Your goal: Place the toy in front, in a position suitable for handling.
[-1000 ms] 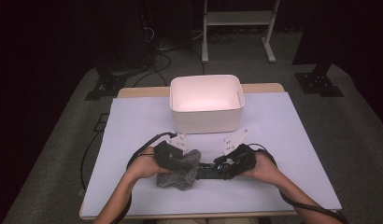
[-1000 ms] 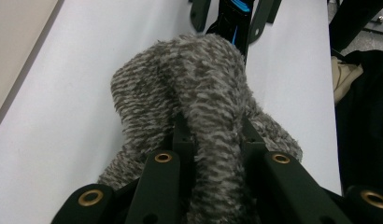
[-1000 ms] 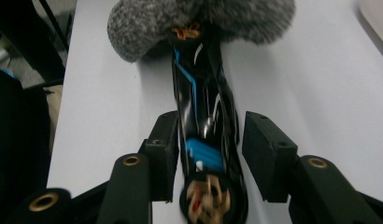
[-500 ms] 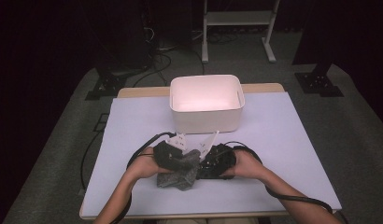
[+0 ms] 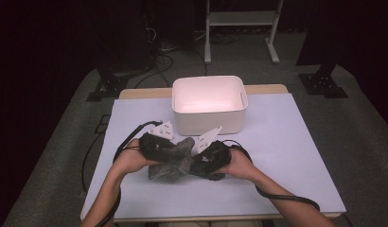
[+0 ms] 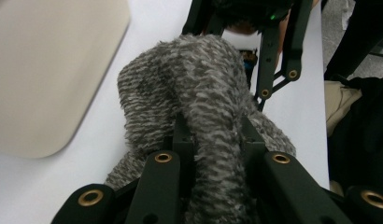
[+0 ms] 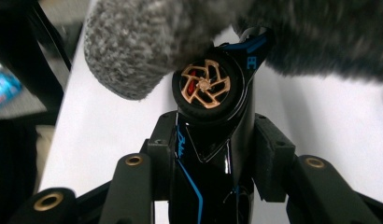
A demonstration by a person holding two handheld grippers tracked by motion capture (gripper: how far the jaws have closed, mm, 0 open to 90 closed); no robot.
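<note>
A grey fuzzy sock (image 5: 169,166) hangs from my left gripper (image 5: 181,152), which is shut on it low over the table's front. In the left gripper view the sock (image 6: 199,93) bunches up between the jaws of that gripper (image 6: 213,135). My right gripper (image 5: 191,163) is shut on a black toy car (image 7: 208,126) with blue trim and a gold wheel (image 7: 206,86); its jaws have just closed a little tighter. The car's nose pushes against the sock (image 7: 133,42). Both grippers meet tip to tip, and the right gripper's jaws (image 6: 273,60) stand just behind the sock.
A white open bin (image 5: 208,124) stands on the table just beyond the grippers, seen as a pale wall (image 6: 45,74) to the left in the left gripper view. The light table top (image 5: 286,142) stretches out to both sides. Cables trail from both grippers.
My right gripper has moved left with the car until it meets the sock. My left gripper has lifted the sock slightly.
</note>
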